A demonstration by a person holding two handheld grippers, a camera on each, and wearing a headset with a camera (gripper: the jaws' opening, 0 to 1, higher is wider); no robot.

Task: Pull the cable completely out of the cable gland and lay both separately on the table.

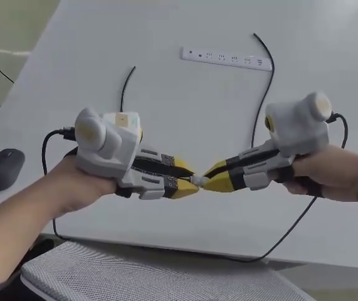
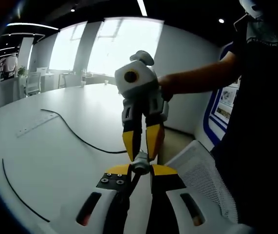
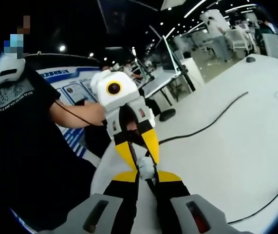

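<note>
Over the table's near edge my two grippers meet tip to tip. A small pale cable gland [image 1: 199,180] sits between their yellow tips. My left gripper [image 1: 192,184] is shut, and a thin black cable [image 2: 129,189] runs back between its jaws from the gland [image 2: 139,163]. Facing it, my right gripper [image 1: 209,180] is shut on the gland [image 3: 147,168]. The left gripper view has the right gripper [image 2: 142,152] coming in from above. In the right gripper view the left gripper [image 3: 146,161] points at me.
A white power strip [image 1: 226,58] lies at the back of the white table [image 1: 185,119], its black lead [image 1: 263,94] running forward. A loose black cable [image 1: 123,88] lies to the left. A dark mouse [image 1: 3,168] sits at the left edge. A mesh chair [image 1: 135,276] stands below.
</note>
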